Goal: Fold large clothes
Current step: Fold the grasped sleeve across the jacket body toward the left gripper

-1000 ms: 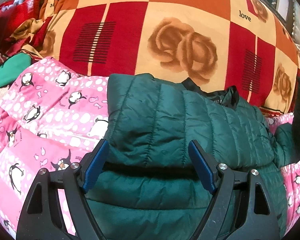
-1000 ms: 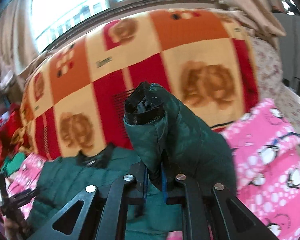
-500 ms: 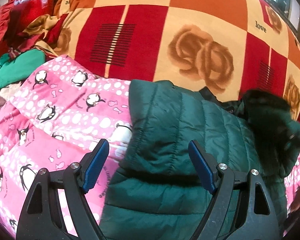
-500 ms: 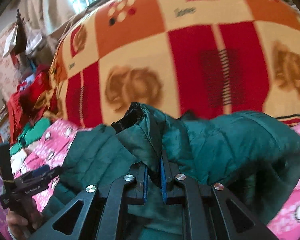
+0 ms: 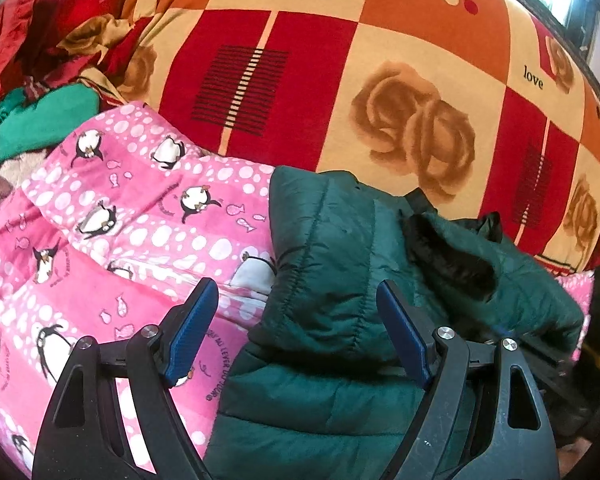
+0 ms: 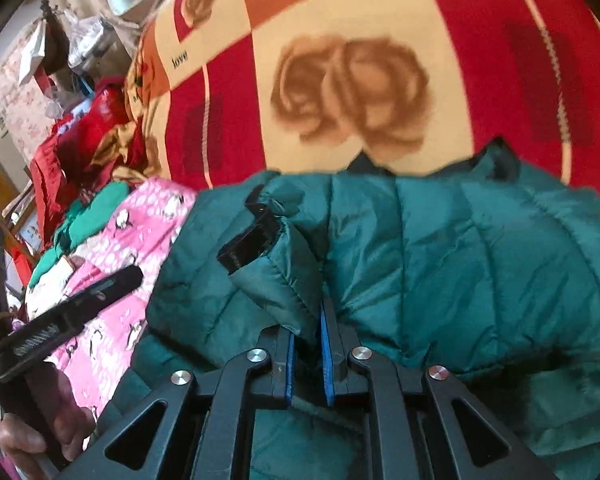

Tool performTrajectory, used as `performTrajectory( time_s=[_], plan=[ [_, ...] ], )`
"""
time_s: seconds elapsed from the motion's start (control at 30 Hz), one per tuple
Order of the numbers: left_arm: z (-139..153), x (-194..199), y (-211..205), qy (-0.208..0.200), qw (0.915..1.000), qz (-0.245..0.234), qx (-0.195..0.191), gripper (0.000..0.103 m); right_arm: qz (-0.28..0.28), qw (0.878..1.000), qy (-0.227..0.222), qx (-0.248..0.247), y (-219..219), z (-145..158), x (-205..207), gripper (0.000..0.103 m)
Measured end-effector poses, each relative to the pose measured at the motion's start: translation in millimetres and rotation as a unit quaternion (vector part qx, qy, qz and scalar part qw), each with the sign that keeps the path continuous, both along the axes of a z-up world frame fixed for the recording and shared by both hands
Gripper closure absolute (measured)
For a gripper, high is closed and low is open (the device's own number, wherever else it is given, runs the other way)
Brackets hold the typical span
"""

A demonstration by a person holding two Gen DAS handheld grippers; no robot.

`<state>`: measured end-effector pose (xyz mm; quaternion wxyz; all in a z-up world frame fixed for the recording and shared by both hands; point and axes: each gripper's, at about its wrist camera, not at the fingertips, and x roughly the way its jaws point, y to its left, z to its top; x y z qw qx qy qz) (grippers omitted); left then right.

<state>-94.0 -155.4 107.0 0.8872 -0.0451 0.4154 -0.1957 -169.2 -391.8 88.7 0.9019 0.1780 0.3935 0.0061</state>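
Note:
A dark green quilted puffer jacket (image 5: 332,276) lies on a pink penguin-print blanket (image 5: 112,240). My left gripper (image 5: 298,332) is open and empty, hovering over the jacket's left edge. My right gripper (image 6: 308,344) is shut on the jacket's sleeve (image 6: 284,276) near its black cuff (image 6: 248,246), and holds the sleeve over the jacket body (image 6: 460,256). The sleeve also shows in the left wrist view (image 5: 500,272), laid across the jacket's right side.
A red, orange and cream rose-print blanket (image 5: 380,80) rises behind the jacket. Red and green clothes (image 5: 40,80) are piled at the far left. The left gripper and the hand holding it show in the right wrist view (image 6: 60,316).
My right gripper has carried the sleeve down and leftward across the jacket body. My left gripper has shifted left, so the jacket now sits further right in its view.

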Motion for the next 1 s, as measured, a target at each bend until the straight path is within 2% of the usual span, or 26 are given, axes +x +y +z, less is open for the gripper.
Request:
performTrajectory(
  time_s=[0.1,0.17,0.23,0.37,0.5,0.57,0.7,0.9,0.93,0.97,1.0],
  plan=[
    [0,1,2,0.009,0.9998,-0.001,-0.019,0.021,0.006,1.0,0.008,-0.009,2,-2,0,0.091],
    [1,2,3,0.013,0.9992,-0.002,-0.038,0.021,0.013,1.0,0.006,-0.014,2,4,-4,0.083],
    [3,2,5,0.02,0.9976,-0.007,-0.065,0.021,0.02,1.0,0.003,-0.01,1,11,-11,0.06],
    [8,-2,5,0.033,0.992,-0.024,-0.119,0.015,0.015,1.0,-0.018,-0.007,-12,34,-37,0.06],
    [12,-8,-9,0.048,0.9879,-0.045,-0.141,0.013,-0.009,0.999,-0.032,0.004,-39,55,-74,0.06],
    [11,-9,-24,0.058,0.9877,-0.056,-0.134,0.006,-0.035,0.999,-0.041,-0.006,-60,65,-100,0.06],
    [6,-6,-54,0.071,0.9897,-0.064,-0.107,0.005,-0.097,0.994,-0.037,-0.023,-105,72,-145,0.06],
    [-14,5,-107,0.097,0.9924,-0.072,-0.026,0.005,-0.181,0.983,-0.032,0.015,-160,57,-201,0.06],
    [-15,5,-111,0.092,0.993,-0.073,-0.017,0.007,-0.191,0.981,-0.026,0.018,-166,53,-206,0.06],
    [-15,5,-114,0.082,0.9938,-0.073,-0.016,0.026,-0.197,0.98,-0.022,0.02,-171,50,-207,0.06],
    [-13,5,-116,0.073,0.9945,-0.073,-0.014,0.063,-0.202,0.979,-0.017,0.024,-175,46,-208,0.06]
  ],
)
